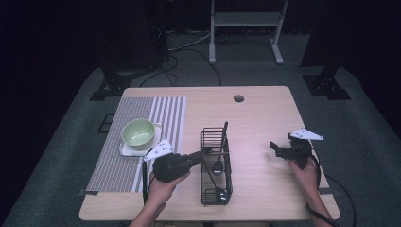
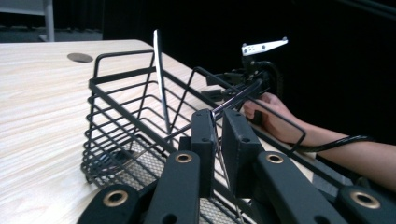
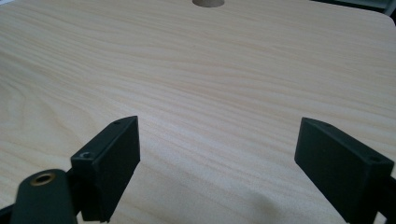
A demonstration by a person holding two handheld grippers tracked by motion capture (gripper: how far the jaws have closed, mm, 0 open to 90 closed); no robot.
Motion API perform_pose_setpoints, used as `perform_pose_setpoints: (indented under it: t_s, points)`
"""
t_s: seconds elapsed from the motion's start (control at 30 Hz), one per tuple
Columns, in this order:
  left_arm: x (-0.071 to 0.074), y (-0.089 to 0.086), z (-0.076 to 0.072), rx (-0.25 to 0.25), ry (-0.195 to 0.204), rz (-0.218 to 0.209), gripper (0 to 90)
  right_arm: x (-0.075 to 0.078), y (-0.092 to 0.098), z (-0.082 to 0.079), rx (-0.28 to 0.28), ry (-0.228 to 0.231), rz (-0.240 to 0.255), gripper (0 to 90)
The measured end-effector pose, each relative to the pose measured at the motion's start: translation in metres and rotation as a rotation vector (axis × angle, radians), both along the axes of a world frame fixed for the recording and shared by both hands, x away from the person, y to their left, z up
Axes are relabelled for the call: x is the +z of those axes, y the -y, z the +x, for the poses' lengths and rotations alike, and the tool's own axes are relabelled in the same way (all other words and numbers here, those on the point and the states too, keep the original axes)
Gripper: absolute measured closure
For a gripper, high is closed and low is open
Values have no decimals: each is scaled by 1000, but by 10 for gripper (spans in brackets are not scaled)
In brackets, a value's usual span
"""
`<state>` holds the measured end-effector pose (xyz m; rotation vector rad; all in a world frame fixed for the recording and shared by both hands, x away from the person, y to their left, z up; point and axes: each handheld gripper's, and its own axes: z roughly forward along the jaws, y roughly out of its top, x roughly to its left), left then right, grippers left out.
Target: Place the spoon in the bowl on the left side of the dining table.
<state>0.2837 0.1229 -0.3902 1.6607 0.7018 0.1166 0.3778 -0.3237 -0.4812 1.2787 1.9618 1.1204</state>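
left gripper (image 2: 215,140) sits at the left side of the black wire basket (image 1: 216,166), jaws nearly together and clamped on a thin dark utensil handle (image 2: 236,99) that slants up out of it. the basket stands mid-table with a second dark utensil (image 1: 223,137) leaning upright and a spoon (image 1: 217,166) lying inside. right gripper (image 3: 217,154) is well apart on the bare wooden table (image 3: 196,70), jaws spread wide, nothing between them. a green bowl (image 1: 138,132) rests on the striped mat (image 1: 142,142) to the left.
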Motion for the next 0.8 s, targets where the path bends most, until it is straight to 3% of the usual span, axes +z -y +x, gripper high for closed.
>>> perform_pose_setpoints:
  t_s: [0.33,0.57,0.8]
  points:
    - [1,0,-3,-37,-35,-99,892,0,0,0,-1,-1,-1,131]
    - [1,-1,-4,-29,-42,-119,892,0,0,0,-1,0,-1,131]
    - [4,-9,-3,-9,-62,-182,892,0,0,0,-2,0,-1,131]
